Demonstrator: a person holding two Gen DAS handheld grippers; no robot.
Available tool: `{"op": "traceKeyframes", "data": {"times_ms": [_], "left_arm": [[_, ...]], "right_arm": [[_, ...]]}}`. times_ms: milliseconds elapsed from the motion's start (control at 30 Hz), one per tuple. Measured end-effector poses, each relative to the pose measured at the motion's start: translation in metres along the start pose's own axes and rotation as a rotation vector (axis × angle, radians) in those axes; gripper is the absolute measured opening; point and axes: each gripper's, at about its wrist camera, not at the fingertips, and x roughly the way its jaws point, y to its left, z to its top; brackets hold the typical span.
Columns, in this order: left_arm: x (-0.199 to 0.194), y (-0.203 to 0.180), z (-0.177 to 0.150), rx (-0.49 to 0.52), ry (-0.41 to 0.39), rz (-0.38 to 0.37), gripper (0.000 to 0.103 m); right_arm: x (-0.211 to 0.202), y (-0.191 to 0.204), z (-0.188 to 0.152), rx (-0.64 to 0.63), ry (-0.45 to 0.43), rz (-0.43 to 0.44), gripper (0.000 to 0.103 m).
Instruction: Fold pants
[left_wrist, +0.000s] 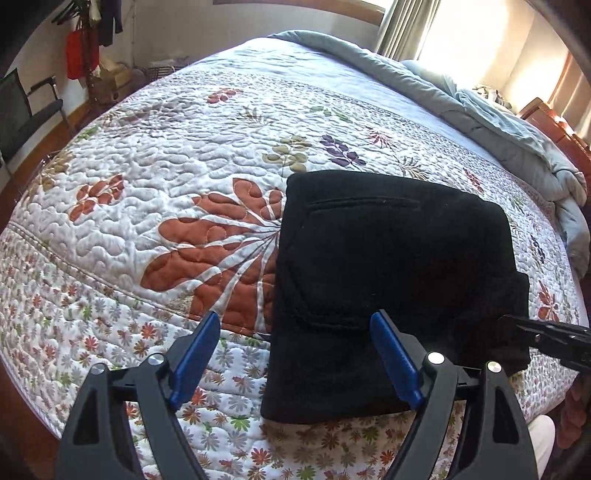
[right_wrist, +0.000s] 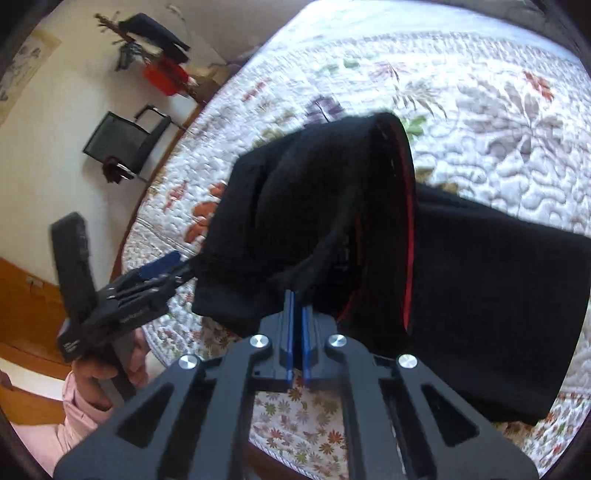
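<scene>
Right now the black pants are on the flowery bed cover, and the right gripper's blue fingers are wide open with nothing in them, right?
Not quite. The right gripper is shut, its blue fingers pinched on the edge of the black pants and lifting part of them, as the right wrist view shows. The pants are on the flowery bed cover.

Small pale lettering stands on the black body of the left gripper (right_wrist: 162, 275) in the right wrist view, and more on the black block beneath it, but all of it is too small and blurred to read. No other writing, label or number can be read in either view.
</scene>
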Motion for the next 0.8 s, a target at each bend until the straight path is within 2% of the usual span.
{"op": "traceKeyframes", "data": {"times_ms": [67,133,267,333,400,467,500,533,633,800], "left_arm": [[0.0,-0.001,0.0,0.006,-0.004,-0.001,0.087],[0.008,0.0,0.002,0.011,-0.002,0.001,0.088],[0.025,-0.004,-0.002,0.015,0.048,-0.015,0.091],[0.029,-0.006,-0.004,0.018,0.051,-0.017,0.091],[0.027,-0.008,-0.003,0.026,0.048,-0.024,0.09],[0.023,-0.01,-0.001,0.038,0.039,-0.019,0.09],[0.02,-0.01,-0.001,0.038,0.034,-0.022,0.09],[0.018,-0.009,-0.001,0.033,0.029,-0.029,0.09],[0.017,-0.006,0.0,0.007,0.033,-0.066,0.09],[0.02,0.001,0.0,-0.015,0.057,-0.098,0.09]], "right_arm": [[-0.015,0.0,-0.001,-0.018,-0.039,-0.026,0.002],[-0.021,-0.01,-0.006,0.011,-0.041,-0.034,0.002],[0.012,-0.04,-0.02,0.067,0.081,-0.134,0.002],[0.016,-0.041,-0.023,0.061,0.074,-0.135,0.004],[0.011,-0.035,-0.021,0.035,0.071,-0.146,0.015],[0.0,-0.028,-0.017,0.003,0.044,-0.182,0.057],[-0.005,-0.026,-0.015,-0.006,0.023,-0.174,0.063],[-0.01,-0.027,-0.014,-0.007,0.004,-0.159,0.066],[-0.019,-0.035,-0.01,0.035,-0.022,-0.09,0.082],[0.004,-0.067,0.001,0.145,0.016,-0.002,0.082]]}}
